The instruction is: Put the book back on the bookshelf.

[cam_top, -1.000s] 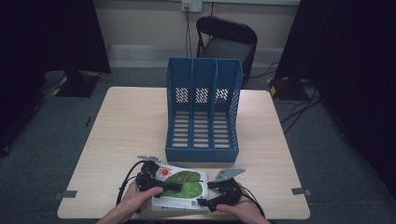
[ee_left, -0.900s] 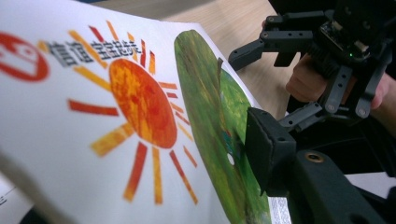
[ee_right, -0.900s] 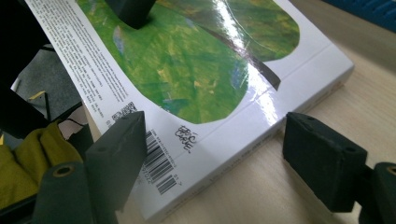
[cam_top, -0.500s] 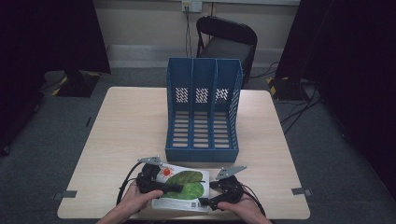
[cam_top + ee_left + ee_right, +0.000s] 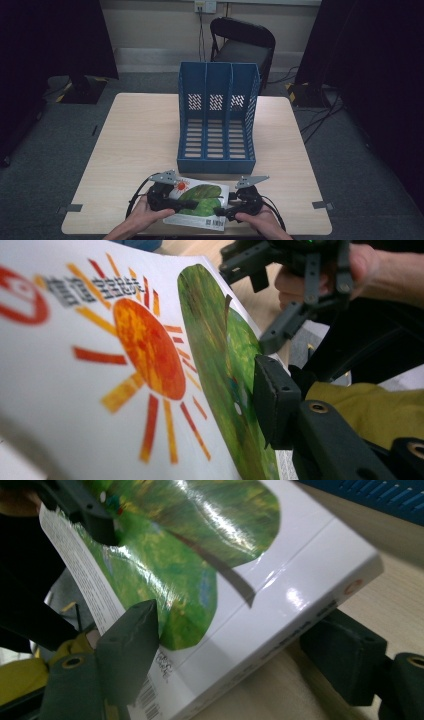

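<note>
Table (image 5: 135,140): blue rack (image 5: 217,120) beyond book (image 5: 200,202).

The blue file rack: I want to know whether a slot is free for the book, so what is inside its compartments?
All three compartments of the blue file rack look empty; only slatted floors and perforated back walls show. The book lies in front, between both grippers.

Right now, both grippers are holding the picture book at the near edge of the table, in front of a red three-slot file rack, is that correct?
Not quite: the file rack is blue, not red, as the high view shows. The rest stands: the left gripper and right gripper both hold the picture book at the table's near edge, in front of the three-slot rack.
</note>
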Demonstrator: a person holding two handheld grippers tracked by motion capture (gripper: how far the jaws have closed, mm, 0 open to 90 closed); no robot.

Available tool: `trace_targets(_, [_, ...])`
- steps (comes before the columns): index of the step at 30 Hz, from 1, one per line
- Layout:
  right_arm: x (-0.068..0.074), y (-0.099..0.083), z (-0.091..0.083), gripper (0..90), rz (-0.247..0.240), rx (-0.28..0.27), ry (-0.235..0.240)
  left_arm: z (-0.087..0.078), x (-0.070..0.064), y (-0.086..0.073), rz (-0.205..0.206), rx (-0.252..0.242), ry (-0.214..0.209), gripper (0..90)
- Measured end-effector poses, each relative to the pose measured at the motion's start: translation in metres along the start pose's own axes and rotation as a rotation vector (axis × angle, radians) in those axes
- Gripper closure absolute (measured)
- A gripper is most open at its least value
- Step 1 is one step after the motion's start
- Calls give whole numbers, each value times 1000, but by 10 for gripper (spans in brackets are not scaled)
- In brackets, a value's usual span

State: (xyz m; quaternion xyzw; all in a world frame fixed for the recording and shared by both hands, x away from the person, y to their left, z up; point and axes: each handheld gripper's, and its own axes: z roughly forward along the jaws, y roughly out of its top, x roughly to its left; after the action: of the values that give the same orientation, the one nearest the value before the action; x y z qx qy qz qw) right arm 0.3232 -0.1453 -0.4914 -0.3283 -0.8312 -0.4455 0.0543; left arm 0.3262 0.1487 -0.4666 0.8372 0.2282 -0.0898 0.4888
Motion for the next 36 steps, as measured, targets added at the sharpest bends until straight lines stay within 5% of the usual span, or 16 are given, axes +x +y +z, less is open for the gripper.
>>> trace_targets(10, [-1,1,-9,352,20,-65,29,-2,-5,0,53,-2,-3,710])
trace_targets(21, [0,6,-30,573,-5,-198,63,-7,-4,-1,42,-12,13,751])
trace_targets(28, [11,7,-43,655,-88,-236,46,-6,-2,-3,51,12,64,719])
trace_targets(36, [23,7,-46,672,-185,-206,55,-13,2,-5,52,56,101,601])
